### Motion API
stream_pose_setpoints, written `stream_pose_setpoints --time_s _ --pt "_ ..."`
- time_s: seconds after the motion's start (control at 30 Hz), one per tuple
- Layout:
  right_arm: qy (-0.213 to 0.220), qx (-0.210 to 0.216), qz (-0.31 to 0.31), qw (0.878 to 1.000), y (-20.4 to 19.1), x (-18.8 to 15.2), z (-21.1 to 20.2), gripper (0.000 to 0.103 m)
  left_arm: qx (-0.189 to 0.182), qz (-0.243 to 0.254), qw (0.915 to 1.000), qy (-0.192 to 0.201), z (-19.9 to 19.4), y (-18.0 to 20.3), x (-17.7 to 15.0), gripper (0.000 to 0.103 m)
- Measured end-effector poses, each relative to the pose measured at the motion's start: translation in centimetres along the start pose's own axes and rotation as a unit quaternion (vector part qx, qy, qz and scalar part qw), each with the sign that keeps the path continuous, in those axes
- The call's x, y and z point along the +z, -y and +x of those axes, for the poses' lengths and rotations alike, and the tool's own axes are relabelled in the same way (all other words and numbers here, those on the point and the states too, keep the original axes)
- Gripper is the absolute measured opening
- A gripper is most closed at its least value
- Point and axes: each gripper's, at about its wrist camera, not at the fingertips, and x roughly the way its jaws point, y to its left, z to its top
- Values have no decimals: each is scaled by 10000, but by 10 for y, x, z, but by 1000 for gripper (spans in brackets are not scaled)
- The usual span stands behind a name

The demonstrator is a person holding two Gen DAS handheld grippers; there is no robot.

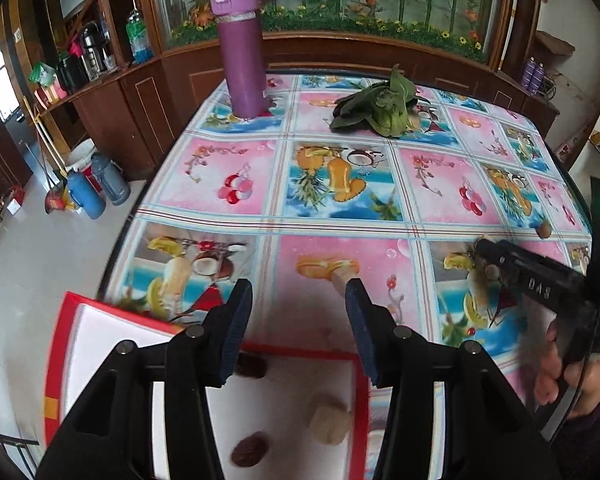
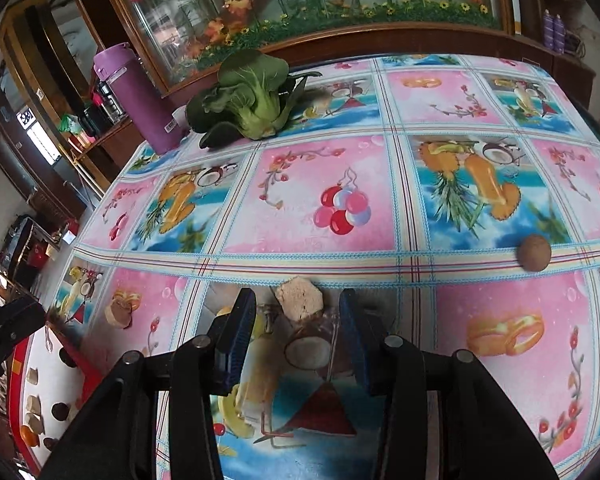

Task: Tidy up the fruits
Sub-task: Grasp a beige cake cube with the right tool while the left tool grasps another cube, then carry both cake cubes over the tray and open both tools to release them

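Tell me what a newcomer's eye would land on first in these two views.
The loud fruit-print tablecloth covers the whole table and dominates both views. At its far edge a tall purple bottle stands upright, with a leafy green vegetable lying to its right. Nearer, a red-rimmed white tray holding small brown and beige pieces sits under the open left gripper, while the open right gripper points at a beige chunk on the cloth.

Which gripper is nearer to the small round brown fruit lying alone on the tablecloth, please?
Right. The right gripper sits just left of the round brown fruit; the left gripper hovers over the red-rimmed tray, farther away.
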Motion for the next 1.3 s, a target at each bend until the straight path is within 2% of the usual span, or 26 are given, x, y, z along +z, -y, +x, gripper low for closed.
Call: stream_pose_setpoints --time_s 0.2,0.43,0.57,0.6,0.63,0.7,0.8,0.83,0.93,1.13,1.3 --pt "73 -100 -222 9997 -1 0 2 38 196 -124 9990 -393 42 22 6 50" --pt "105 -103 -375 9992 -2 0 2 38 251 -269 9973 -630 66 33 2 50" --pt "136 -181 -407 9989 -3 1 4 28 233 -425 9969 -621 73 31 0 49" --pt "137 -194 -426 9988 -3 1 4 27 233 -442 9970 -591 73 31 0 44" --pt "130 -193 -436 9988 -3 1 5 22 230 -422 9972 -570 73 31 1 34" --pt "130 -227 -443 9987 -5 1 5 22 182 -383 9975 -567 73 33 2 22" --pt "118 -250 -443 9986 -6 0 5 22 145 -294 9979 -552 73 37 2 21" --pt "107 -237 -423 9988 -5 0 4 22 139 -294 9980 -545 73 38 2 17" --pt "105 -129 -374 9992 -5 0 0 22 90 -276 9985 -462 65 42 1 16" --pt "283 236 -279 9989 -8 2 -17 22 -163 -89 9998 -24 22 58 -2 16" --pt "716 592 -97 9956 -9 4 -47 21 -484 -144 9983 290 -21 53 -14 16"
